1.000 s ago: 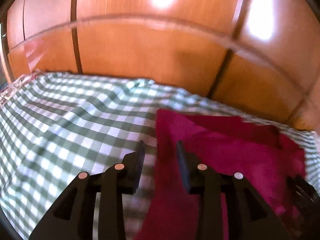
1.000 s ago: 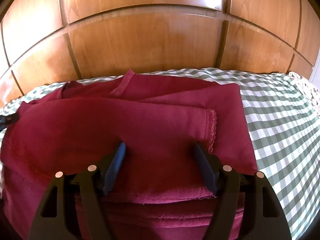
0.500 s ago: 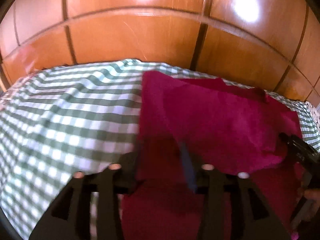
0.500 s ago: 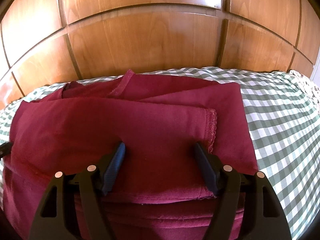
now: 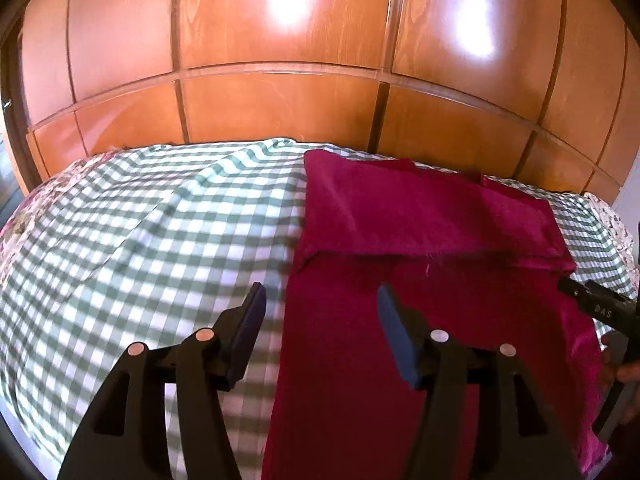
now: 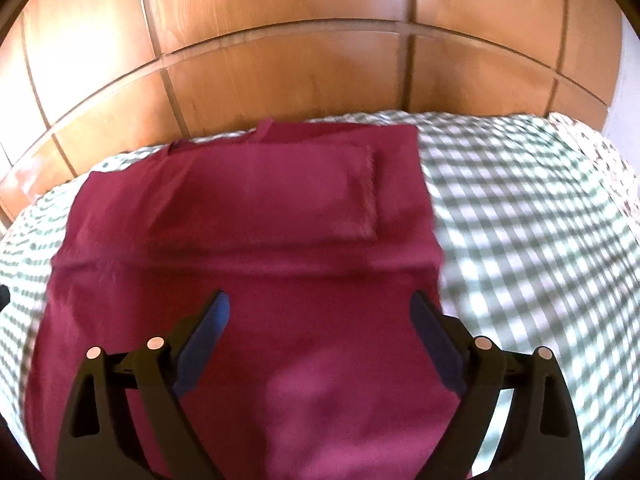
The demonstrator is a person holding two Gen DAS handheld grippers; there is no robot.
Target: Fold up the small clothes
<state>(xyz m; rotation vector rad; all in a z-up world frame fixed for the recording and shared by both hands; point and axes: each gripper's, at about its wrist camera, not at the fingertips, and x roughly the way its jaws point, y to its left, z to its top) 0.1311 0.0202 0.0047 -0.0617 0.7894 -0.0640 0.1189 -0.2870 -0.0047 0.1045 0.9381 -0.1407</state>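
Observation:
A dark red garment lies on the green-and-white checked bedspread, its far part folded over towards me. My left gripper hovers above the garment's left edge, jaws opening, nothing between them. In the right wrist view the same garment fills the middle, a folded sleeve with a lace cuff on top. My right gripper hangs above the near part of the cloth, jaws opening wide and empty. The right gripper's black body and a hand show at the left wrist view's right edge.
A wooden panelled wardrobe stands close behind the bed. The checked bedspread spreads right of the garment, with floral fabric at its far right edge. Floral fabric also shows at the left edge.
Both grippers have pulled back and risen from the garment, so more of it shows. The left jaws widened and swung right over the cloth's left edge. The right jaws spread further.

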